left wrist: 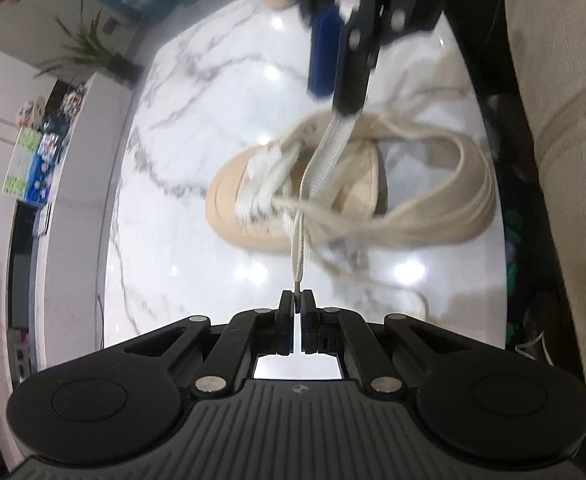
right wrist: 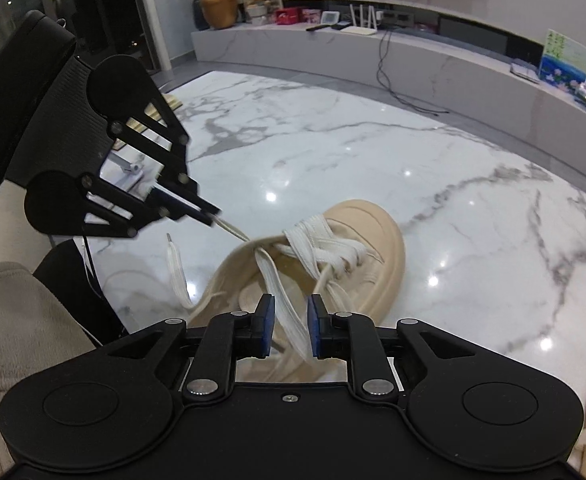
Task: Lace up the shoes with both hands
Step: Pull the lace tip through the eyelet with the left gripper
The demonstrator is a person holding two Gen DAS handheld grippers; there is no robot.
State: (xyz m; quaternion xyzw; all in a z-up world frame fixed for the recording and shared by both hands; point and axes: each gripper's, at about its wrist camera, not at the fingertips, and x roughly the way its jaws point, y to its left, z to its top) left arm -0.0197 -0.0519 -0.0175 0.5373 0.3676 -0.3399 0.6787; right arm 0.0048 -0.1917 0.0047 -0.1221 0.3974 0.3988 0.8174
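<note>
Left tool (left wrist: 297, 300) pinches lace tip (left wrist: 296, 276) just before shoe (left wrist: 333, 188).

Ceiling-light glare, motion blur, fisheye warping.

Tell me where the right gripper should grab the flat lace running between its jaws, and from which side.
Grip the flat lace on its broad faces, on the stretch just above the shoe collar where it hangs free. Come straight along the right gripper line, jaws astride it as now. Probably avoid the crossed part over the tongue. The left gripper already pinches the other tip.
</note>
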